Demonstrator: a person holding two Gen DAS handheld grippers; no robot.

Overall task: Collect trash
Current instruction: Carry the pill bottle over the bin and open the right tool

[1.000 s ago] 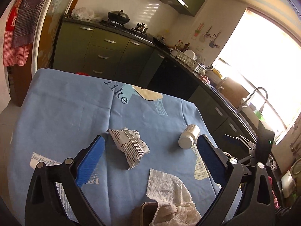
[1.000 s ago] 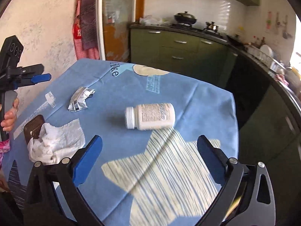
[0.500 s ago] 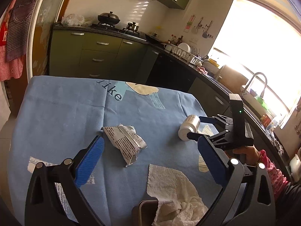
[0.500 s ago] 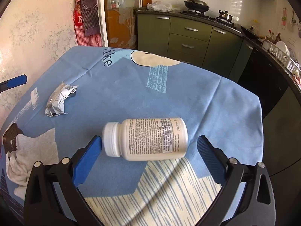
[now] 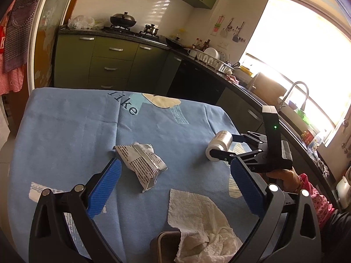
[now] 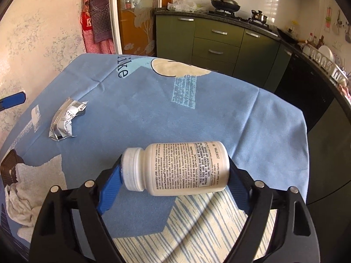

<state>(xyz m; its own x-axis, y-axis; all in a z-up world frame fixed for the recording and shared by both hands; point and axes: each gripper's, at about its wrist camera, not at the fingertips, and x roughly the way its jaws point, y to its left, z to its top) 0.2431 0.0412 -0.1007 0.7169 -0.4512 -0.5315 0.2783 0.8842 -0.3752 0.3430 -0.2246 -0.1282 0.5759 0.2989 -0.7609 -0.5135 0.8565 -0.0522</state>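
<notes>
A white pill bottle (image 6: pixel 184 168) lies on its side on the blue tablecloth (image 6: pixel 197 118). My right gripper (image 6: pixel 175 168) is closing on it, one blue pad against the cap and the other against the base. The left wrist view shows the same bottle (image 5: pixel 219 142) between the right gripper's (image 5: pixel 226 145) black fingers. A crumpled silver printed wrapper (image 5: pixel 142 164) lies just ahead of my left gripper (image 5: pixel 175 164), which is open and holds nothing. The wrapper (image 6: pixel 65 120) is also at the left in the right wrist view.
A crumpled white paper towel (image 5: pixel 197 219) drapes over a small brown container (image 5: pixel 166 245) at the table's near edge. Green kitchen cabinets (image 5: pixel 114 65) and a dark counter stand beyond the table. A hand in a pink sleeve (image 5: pixel 311 197) holds the right gripper.
My right gripper has come down and forward around the pill bottle, and its jaws have narrowed onto the bottle's two ends. The left gripper has stayed about where it was, open.
</notes>
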